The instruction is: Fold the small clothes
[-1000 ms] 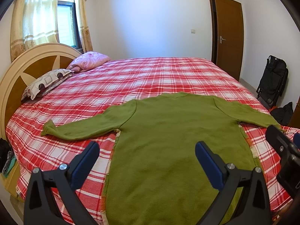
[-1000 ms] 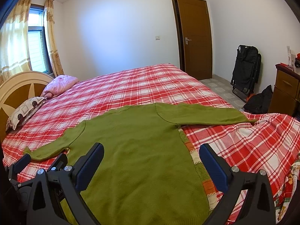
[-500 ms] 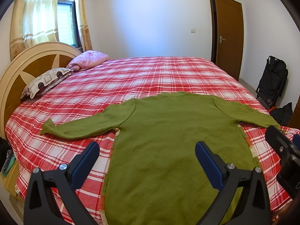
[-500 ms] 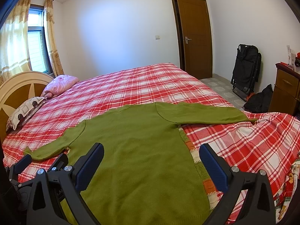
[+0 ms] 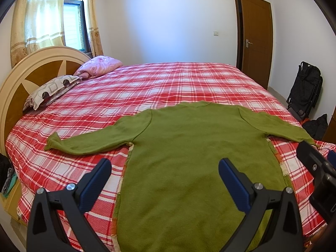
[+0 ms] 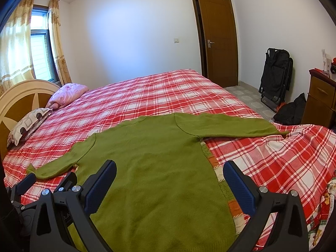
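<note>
A green long-sleeved sweater lies flat, back up, on the red plaid bed, both sleeves spread out to the sides. It also shows in the right wrist view. My left gripper is open and empty, held above the sweater's lower left part. My right gripper is open and empty above the lower right part. The left gripper's fingers show at the left edge of the right wrist view. Part of the right gripper shows at the right edge of the left wrist view.
A patterned pillow and a pink quilt lie by the round headboard. A brown door, a black folded chair, a dark bag and a wooden cabinet stand to the right.
Nothing has moved apart from a very slight shift of both views; the sweater and both open grippers stay as they were.
</note>
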Demonstrator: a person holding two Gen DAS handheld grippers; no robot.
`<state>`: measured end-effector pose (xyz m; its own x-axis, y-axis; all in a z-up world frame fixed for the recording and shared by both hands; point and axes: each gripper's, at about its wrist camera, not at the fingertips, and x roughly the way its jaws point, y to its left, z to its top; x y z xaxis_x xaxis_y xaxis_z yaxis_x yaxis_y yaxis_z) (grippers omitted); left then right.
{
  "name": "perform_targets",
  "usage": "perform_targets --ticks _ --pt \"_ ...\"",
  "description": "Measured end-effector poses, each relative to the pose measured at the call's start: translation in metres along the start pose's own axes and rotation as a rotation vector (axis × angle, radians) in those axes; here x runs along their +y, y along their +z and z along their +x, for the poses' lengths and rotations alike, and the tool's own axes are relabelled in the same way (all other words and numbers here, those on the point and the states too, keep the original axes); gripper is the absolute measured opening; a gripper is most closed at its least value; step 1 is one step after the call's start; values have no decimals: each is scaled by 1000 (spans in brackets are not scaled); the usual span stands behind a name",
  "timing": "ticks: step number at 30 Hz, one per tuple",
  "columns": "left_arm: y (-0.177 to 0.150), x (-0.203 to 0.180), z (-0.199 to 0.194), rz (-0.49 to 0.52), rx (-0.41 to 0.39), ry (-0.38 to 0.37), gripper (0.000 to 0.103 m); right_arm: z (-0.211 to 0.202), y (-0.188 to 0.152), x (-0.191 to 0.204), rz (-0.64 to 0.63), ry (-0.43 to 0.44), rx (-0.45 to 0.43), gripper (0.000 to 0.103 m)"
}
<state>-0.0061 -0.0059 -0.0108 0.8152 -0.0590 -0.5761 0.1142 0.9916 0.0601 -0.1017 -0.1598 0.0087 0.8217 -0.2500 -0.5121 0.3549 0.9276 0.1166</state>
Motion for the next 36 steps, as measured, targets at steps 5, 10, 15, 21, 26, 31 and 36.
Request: perform_targets --ticks 5,10,15,21,26,31,36 --pt "-1 0 3 1 9 0 103 6 -2 -2 5 0 13 102" --pt "-2 -1 7 3 19 0 103 10 -2 -3 6 -3 18 102" --pt "-4 -3 13 6 33 -1 103 16 -3 -5 9 -9 20 102" --pt "-6 -6 21 13 51 -9 103 29 -3 -12 9 -32 42 102" --pt "-8 -5 27 8 49 -31 103 50 3 -32 19 -69 67 102" --pt "-6 -4 38 7 58 -41 103 75 18 -70 4 -206 39 102" --pt "-6 -10 50 20 77 -37 103 99 35 -119 58 -306 30 102"
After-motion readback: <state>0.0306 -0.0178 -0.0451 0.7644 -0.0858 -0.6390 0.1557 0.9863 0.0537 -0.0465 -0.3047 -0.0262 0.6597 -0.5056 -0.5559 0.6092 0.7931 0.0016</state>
